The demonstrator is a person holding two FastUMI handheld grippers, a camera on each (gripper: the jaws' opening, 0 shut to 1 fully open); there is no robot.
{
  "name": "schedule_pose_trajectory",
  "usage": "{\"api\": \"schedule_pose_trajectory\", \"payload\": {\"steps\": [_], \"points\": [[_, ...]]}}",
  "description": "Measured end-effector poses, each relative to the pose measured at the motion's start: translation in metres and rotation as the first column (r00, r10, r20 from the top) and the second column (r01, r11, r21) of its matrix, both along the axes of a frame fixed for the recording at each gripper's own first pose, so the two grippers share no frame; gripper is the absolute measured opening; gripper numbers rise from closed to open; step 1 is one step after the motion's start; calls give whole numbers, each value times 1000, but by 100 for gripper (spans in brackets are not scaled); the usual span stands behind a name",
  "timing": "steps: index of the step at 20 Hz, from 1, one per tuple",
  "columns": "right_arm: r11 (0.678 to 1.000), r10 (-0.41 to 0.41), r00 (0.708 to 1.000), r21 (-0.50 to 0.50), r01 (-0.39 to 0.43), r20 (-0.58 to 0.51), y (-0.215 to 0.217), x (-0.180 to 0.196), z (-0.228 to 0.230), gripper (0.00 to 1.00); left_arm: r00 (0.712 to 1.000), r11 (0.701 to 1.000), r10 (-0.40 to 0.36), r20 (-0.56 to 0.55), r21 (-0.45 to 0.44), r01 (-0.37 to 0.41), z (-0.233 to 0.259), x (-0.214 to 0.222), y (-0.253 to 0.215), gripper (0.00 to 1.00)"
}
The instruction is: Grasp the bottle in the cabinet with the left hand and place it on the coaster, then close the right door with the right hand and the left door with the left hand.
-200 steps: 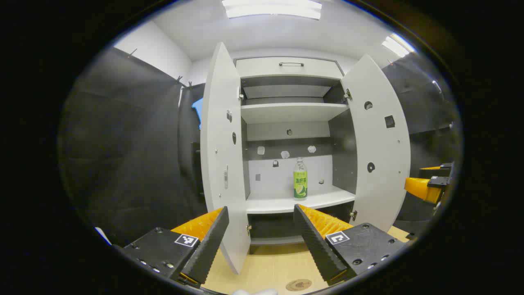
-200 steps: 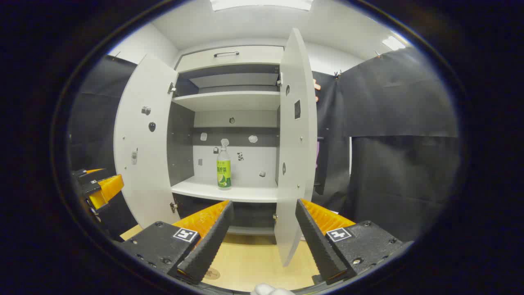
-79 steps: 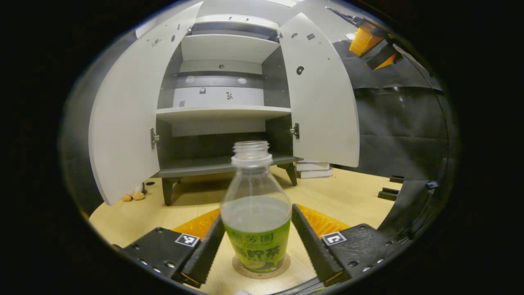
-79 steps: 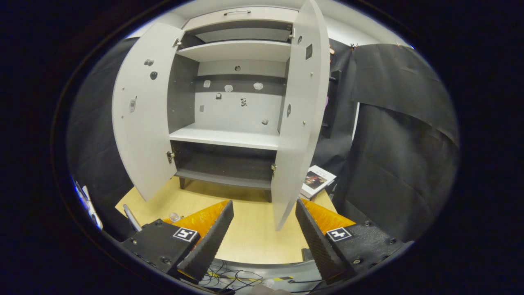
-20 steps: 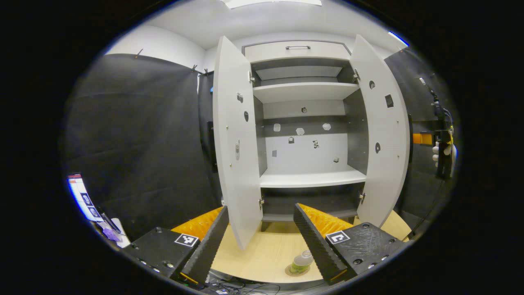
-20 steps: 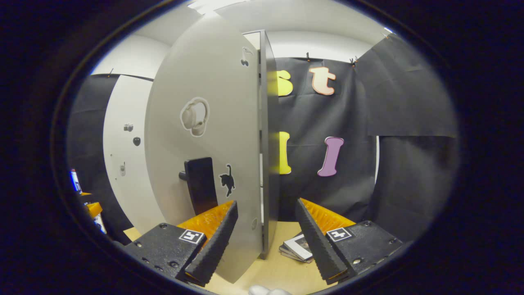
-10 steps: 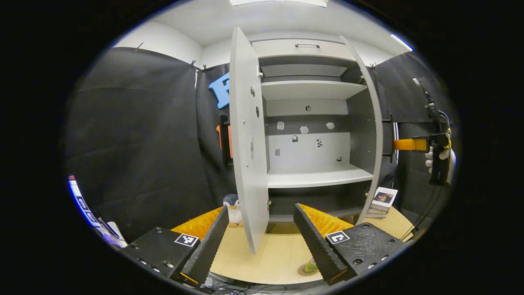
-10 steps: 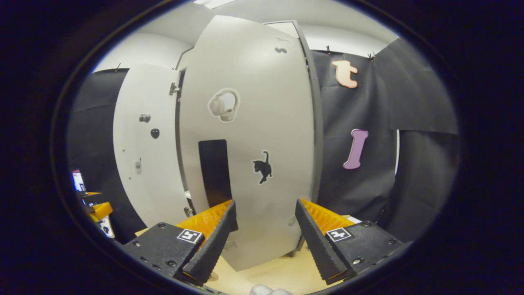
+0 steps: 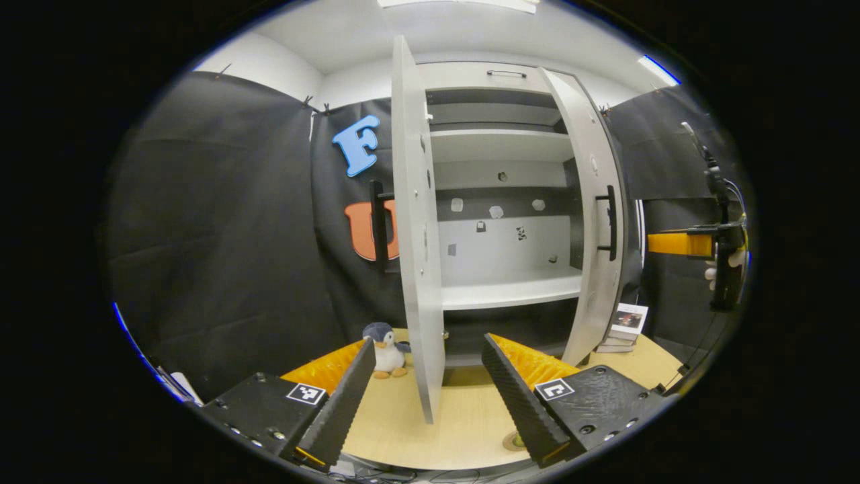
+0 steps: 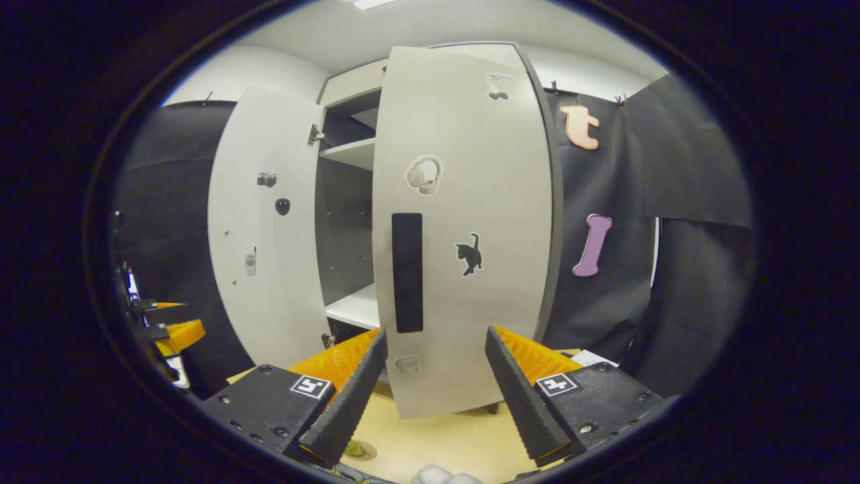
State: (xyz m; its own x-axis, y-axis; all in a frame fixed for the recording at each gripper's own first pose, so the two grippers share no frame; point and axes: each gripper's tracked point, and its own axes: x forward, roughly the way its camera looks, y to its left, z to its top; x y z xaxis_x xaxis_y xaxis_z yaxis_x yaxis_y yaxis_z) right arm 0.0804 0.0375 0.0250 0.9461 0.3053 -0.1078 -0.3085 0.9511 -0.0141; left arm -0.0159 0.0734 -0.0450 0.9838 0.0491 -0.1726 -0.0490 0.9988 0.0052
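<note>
Right gripper view: your right gripper, jaws wide apart and empty, faces the pale right door at frame centre, apparently placed to push the half-swung panel shut. Left gripper view: your left gripper, equally spread and holding nothing, straddles the left door, seen edge-on. The bottle, a greenish sliver, sits on the coaster at the lower edge.
</note>
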Motion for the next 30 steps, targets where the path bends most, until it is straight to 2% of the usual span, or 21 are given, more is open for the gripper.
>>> {"api": "schedule_pose_trajectory", "payload": {"steps": [7,12,16,23,26,30], "points": [[994,-103,995,-26,103,-4,3,-36,-19,98,1000,1000,-9,15,21,8,8,19,52,98],[984,-166,986,-68,166,-2,4,-61,-31,98,998,996,28,53,78,-32,19,51,101,97],[982,-177,984,-67,178,7,11,-80,-31,98,995,995,48,87,87,-55,34,80,126,97],[970,-238,971,-56,236,-39,3,-102,-54,97,992,996,33,119,77,-42,58,130,140,97],[967,-253,965,-36,251,-67,-1,-105,-61,97,991,998,2,135,68,-11,64,136,130,96],[966,-257,961,-1,258,-98,-3,-107,-70,98,991,994,3,137,109,-18,64,136,130,90]]}}
